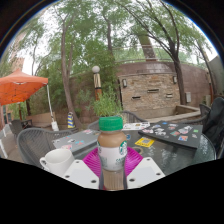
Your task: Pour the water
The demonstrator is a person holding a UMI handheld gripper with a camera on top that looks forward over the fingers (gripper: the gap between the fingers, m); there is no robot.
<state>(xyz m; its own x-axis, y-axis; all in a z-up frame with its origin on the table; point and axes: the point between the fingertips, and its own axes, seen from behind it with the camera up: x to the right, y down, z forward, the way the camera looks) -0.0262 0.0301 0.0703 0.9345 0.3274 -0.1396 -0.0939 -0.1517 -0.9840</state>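
One bottle [113,150] – hand-held gripper [113,168] clamped

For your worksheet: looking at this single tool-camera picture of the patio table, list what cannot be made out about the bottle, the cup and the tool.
- Bottle, gripper view: label text too small; water level hidden by the label.
- Bottle's base: cut off between the tool's fingers.
- White cup: contents hidden by its rim.
- Tool grip: contact of the pink pads with the bottle unclear.

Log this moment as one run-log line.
gripper: shut on bottle | bottle: upright, green cap on, between the pads | white cup: on table beside bottle | pour: not yet begun
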